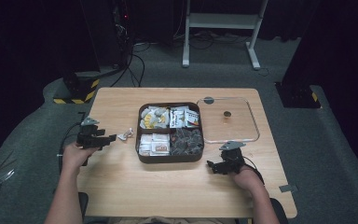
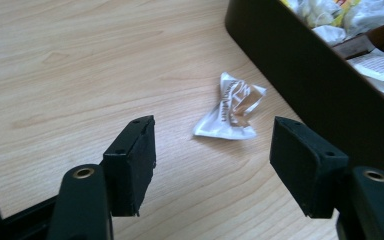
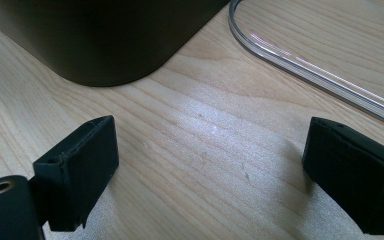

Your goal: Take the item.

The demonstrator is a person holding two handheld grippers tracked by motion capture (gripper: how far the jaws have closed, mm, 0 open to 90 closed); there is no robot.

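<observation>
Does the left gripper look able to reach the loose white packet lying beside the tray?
Probably yes: the left gripper is open, the packet lies just ahead on bare table, apart from the tray.

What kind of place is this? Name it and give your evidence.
Probably a lab or recording studio, not a home: dark curtains surround the wooden table, cables trail across the grey carpet, and a hazard-striped stand base sits beside it.

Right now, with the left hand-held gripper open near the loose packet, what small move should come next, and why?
Probably ease the left hand-held gripper forward and down until its jaws straddle the white snack packet, then close. The jaws stand open, the packet lies just ahead on the table, apart from the brown compartment tray.
</observation>
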